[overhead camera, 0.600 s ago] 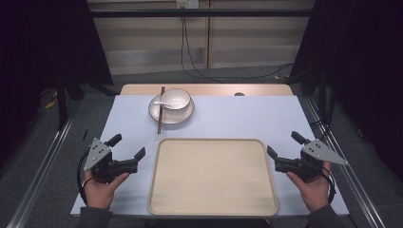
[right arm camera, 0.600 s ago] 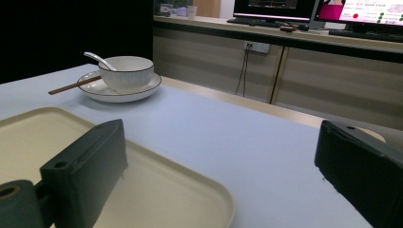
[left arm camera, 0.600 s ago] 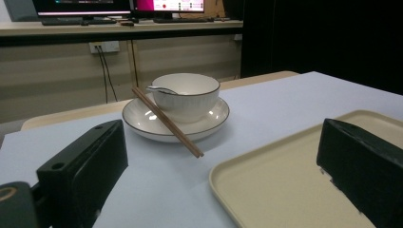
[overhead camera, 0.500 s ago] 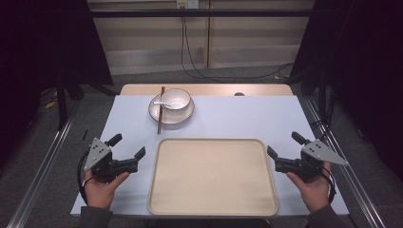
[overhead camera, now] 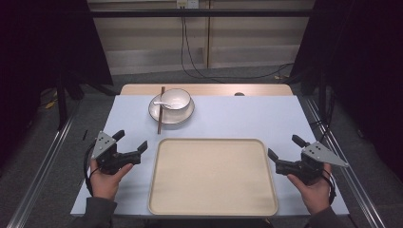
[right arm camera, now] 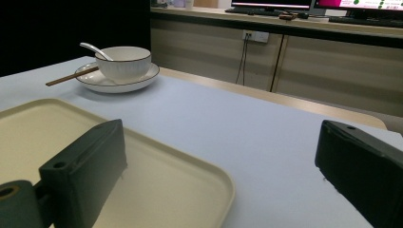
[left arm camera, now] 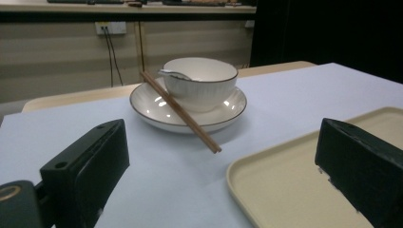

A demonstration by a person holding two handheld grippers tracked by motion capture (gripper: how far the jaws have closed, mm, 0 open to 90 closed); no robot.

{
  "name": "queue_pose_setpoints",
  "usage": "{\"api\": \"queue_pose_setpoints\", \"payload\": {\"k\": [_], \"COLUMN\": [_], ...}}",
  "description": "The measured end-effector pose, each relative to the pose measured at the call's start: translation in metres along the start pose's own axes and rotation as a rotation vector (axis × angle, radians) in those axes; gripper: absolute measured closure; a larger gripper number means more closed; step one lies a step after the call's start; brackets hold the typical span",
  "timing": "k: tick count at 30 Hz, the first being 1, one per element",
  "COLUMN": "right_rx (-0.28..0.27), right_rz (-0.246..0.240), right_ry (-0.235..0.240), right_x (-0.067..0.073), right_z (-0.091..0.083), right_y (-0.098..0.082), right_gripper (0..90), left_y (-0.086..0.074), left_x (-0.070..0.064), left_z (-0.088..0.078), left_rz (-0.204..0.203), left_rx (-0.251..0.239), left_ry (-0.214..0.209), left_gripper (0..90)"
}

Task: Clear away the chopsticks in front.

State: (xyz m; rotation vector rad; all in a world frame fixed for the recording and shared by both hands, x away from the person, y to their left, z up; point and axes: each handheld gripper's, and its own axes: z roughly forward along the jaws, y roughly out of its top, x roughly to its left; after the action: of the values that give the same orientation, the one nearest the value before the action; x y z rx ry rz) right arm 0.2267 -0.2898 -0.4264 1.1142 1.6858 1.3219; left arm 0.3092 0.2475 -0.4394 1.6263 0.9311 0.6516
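Two black hand-held grippers sit at the near edge of the pale blue table top point(overhead camera: 247, 114), one on each side of a large, empty, cream-coloured rectangular tray point(overhead camera: 213, 176) with rounded corners. The left gripper point(overhead camera: 129, 145), held in the person's left hand point(overhead camera: 105, 178), rests just left of the tray's far-left corner with its jaws spread wide apart and nothing between them. The right gripper point(overhead camera: 284, 148), held in the right hand point(overhead camera: 314, 190), lies just right of the tray's right rim, jaws likewise parted and empty. Each carries a grey three-cornered plate on top.

Farther off, left of centre near the table's far edge, stands a round white saucer with a thin dark rim point(overhead camera: 171, 110). On it sits a white ribbed bowl point(overhead camera: 176, 99) with a white spoon point(overhead camera: 162, 103) resting inside, its handle poking out over the rim. A pair of brown wooden chopsticks point(overhead camera: 160, 110) lies across the saucer's left side, the near tips reaching past the saucer toward the tray. In the left gripper view the chopsticks lean against the saucer's rim beside the bowl.

Beyond the blue cover a strip of bare wooden table edge point(overhead camera: 209, 89) shows, then grey floor with black cables.
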Motion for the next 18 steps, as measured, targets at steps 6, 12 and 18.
{"api": "queue_pose_setpoints", "payload": {"k": [6,12,18], "right_rx": [0.004,0.0,0.007], "right_rz": [0.009,0.002,0.01], "right_ry": [-0.002,-0.003,-0.005], "right_x": [-0.001,-0.002,-0.001], "right_z": [-0.002,-0.007,-0.007], "right_y": [-0.002,-0.004,-0.005], "right_gripper": [2.1,2.2,2.3], "left_y": [0.003,0.008,0.01], "left_x": [0.004,0.006,0.017], "left_z": [0.009,0.022,0.037], "left_rz": [-0.036,-0.052,-0.087], "left_rx": [-0.004,0.013,0.037], "left_ry": [0.022,0.043,0.065], "left_gripper": [3.7,3.8,3.9]}}
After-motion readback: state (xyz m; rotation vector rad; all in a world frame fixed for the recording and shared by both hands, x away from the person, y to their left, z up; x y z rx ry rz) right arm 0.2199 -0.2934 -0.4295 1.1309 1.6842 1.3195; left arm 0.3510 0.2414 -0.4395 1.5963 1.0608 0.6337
